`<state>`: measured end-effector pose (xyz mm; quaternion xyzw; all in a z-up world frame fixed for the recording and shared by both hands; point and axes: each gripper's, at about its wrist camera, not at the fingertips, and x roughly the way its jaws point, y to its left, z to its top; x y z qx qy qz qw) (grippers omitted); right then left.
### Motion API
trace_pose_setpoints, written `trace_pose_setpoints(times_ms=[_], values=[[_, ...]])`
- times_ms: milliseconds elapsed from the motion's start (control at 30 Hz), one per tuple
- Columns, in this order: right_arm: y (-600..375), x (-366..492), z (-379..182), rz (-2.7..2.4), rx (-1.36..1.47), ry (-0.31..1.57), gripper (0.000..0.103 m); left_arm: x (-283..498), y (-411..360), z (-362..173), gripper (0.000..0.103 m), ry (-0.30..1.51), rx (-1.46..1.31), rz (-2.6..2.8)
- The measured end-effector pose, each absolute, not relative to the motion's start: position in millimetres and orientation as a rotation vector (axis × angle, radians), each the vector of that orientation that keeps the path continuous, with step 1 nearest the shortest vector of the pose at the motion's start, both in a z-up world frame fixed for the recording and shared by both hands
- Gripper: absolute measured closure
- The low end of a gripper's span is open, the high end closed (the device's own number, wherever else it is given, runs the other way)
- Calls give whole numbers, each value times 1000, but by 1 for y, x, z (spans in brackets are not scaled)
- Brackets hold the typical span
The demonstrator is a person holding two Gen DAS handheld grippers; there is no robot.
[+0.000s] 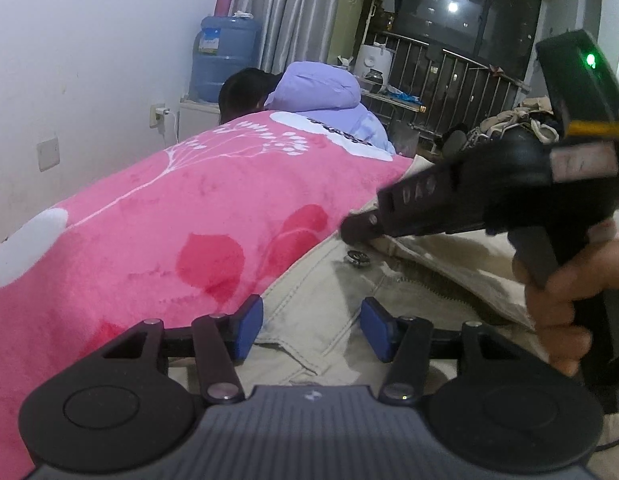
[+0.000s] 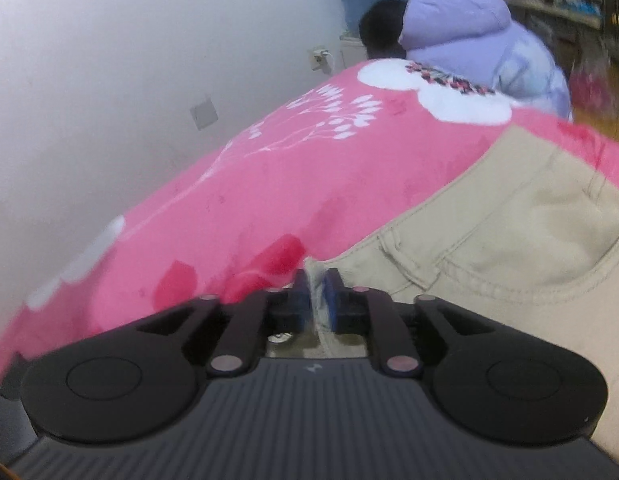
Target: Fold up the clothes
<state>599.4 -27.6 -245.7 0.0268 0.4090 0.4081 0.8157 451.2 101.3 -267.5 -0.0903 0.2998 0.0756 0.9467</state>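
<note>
The beige trousers (image 1: 309, 320) lie on the pink blanket (image 1: 149, 220) covering the bed, waistband end toward both grippers, zipper open, metal button (image 1: 356, 258) showing. The right gripper (image 2: 316, 300) has its 2 fingers clamped on the waistband edge. The left gripper (image 1: 311, 330) hangs just above the waistband with its 2 fingers apart, cloth directly between and below them. The legs run away from the fingers, out of view. The left gripper is nearer the free waistband portion; closing there would give a 2-point hold.
</note>
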Motion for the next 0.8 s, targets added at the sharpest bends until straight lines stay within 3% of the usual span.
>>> trace_pose_setpoints(times_ms=[133,400,533,800], values=[[-54,597,-214,849,224,862,57,453,99,-266,42,622,-169,146],[-197,545,-119,683,598,752,52,452,114,-230,37,726,-233,122],[-279,499,-79,547,709,678,43,425,130,-183,37,689,-314,128],[-381,405,-14,356,720,488,41,361,154,-72,31,483,-448,93]])
